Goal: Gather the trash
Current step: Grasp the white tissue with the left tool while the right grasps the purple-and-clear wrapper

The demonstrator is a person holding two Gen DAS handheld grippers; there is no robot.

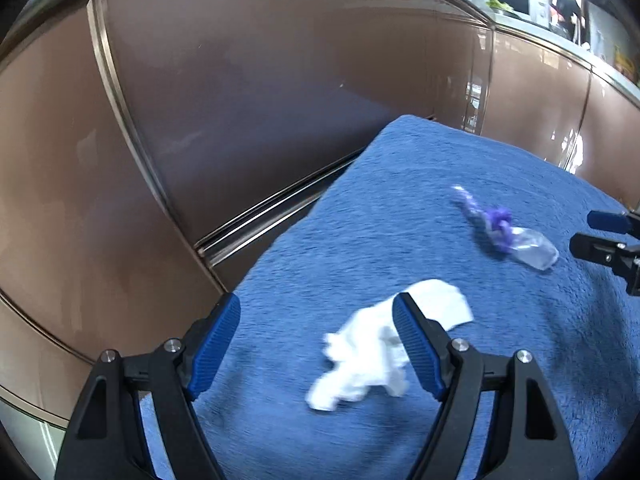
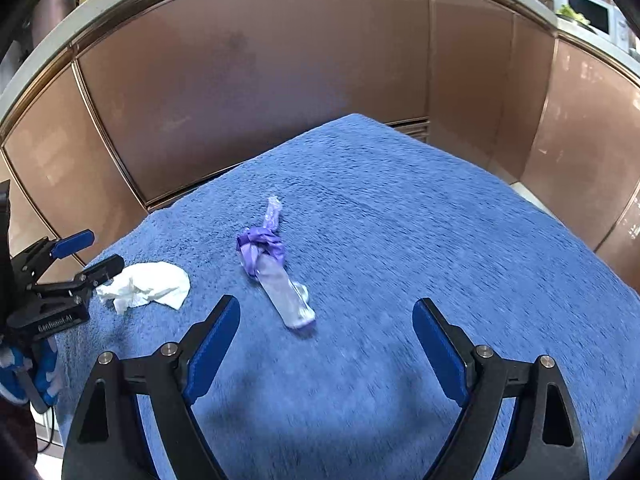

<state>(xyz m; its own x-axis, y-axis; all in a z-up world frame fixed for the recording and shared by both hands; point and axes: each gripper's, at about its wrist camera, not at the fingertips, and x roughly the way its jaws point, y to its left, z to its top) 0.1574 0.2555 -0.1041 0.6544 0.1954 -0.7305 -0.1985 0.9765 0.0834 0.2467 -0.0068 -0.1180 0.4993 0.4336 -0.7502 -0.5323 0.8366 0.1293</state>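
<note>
Tissue (image 1: 384, 350) sits crumpled on the blue towel (image 1: 400, 200), with the left gripper (image 1: 316, 322) spread wide over it, grasping nothing. Purple wrapper (image 2: 276, 264) lies mid-towel, just ahead of the right gripper (image 2: 326, 320), also spread and empty.

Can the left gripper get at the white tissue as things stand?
Probably yes: the left gripper is open just over the white tissue on the blue towel, with nothing between them.

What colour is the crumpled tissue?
White; the tissue shows best in the right wrist view.
</note>
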